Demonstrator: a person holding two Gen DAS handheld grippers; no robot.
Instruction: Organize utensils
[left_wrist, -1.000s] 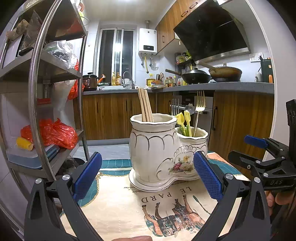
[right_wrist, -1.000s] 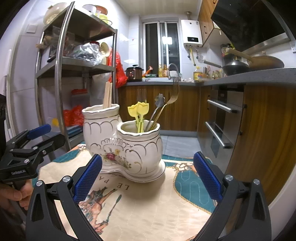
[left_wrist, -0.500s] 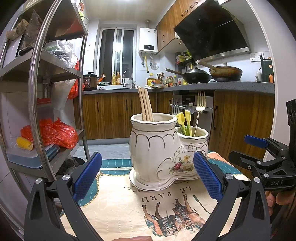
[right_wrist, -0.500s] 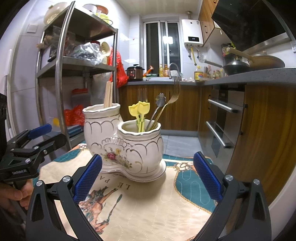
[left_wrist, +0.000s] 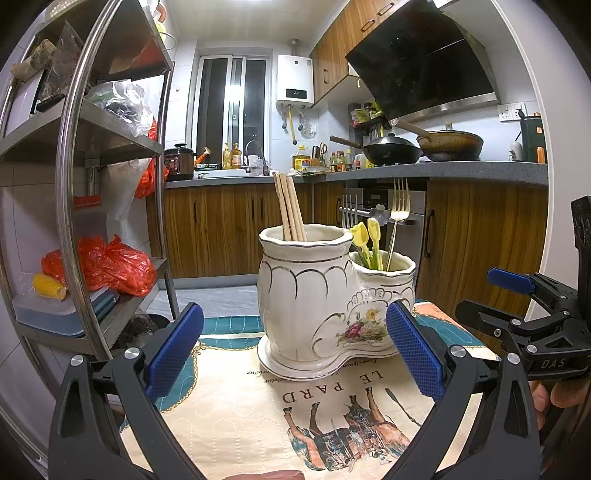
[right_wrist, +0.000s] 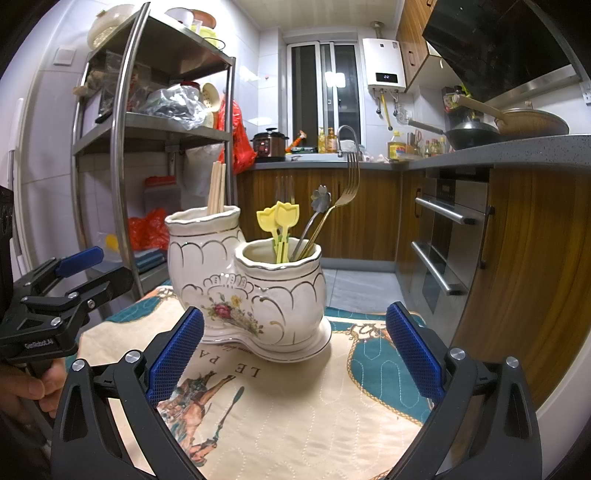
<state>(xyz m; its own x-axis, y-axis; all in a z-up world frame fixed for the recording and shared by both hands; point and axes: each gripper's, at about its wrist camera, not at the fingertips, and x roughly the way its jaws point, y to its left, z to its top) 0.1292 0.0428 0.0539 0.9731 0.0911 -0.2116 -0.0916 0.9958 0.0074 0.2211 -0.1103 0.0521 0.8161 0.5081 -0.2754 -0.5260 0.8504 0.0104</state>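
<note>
chopsticks stand upright in the taller compartment of the ceramic utensil holder, a white two-pot piece with gold trim and a painted flower spray. its shorter compartment holds two yellow tulip-topped picks, a gold fork and a flower-ended spoon, all leaning toward the holder's far rim. the holder sits on a quilted mat printed with horses and lettering, roughly at the mat's middle.

left gripper is released, its blue pads spread wide and empty; from its own camera the holder stands between and beyond the pads, not touched. right gripper is likewise released and empty, with the holder just ahead of its left pad and apart from it. in the right wrist view the left gripper appears to the holder's left, gripped by a hand; in the left wrist view the right gripper appears to the holder's right.

behind the holder to its left rises a steel shelf rack with red plastic bags. behind it to the right, a worktop carries a wok and a brown pan.
</note>
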